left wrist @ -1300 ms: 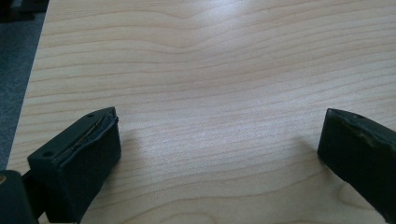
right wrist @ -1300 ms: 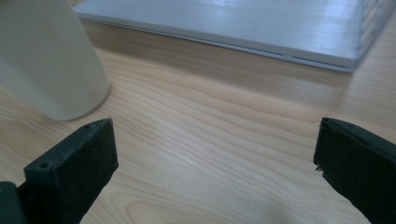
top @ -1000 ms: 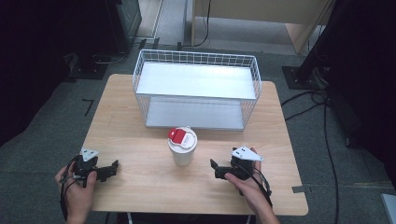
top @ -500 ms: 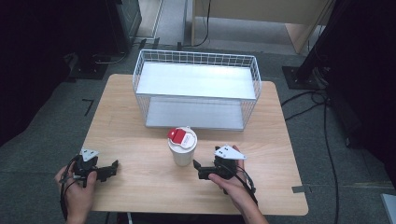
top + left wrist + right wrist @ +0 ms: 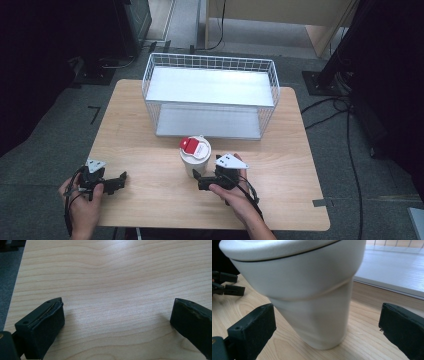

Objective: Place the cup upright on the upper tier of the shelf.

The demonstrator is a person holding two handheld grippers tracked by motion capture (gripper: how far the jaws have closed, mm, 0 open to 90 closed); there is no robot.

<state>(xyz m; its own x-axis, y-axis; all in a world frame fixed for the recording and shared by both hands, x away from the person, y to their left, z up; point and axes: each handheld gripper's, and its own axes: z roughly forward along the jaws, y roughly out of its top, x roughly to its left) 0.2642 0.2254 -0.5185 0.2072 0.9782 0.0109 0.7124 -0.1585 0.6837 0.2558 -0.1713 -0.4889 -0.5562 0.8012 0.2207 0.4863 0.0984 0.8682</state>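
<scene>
A white cup (image 5: 195, 159) with a red and white lid stands upright on the wooden table (image 5: 150, 150), just in front of the wire basket. My right gripper (image 5: 196, 180) is open at the cup's near right side. In the right gripper view the cup (image 5: 312, 297) stands between the two wide-apart jaws, close to the camera, touching neither. My left gripper (image 5: 121, 179) rests open near the table's front left corner. Between its jaws, in the left gripper view, lies bare wood (image 5: 117, 315).
A white wire basket (image 5: 210, 97) with a shelf stands at the back middle of the table. The table's front edge runs just below both hands. Dark equipment, cables and a stand base (image 5: 320, 80) surround the table on the floor.
My right gripper has moved left across the table towards the cup, and its open jaws now flank the cup. The left gripper and the cup have stayed put.
</scene>
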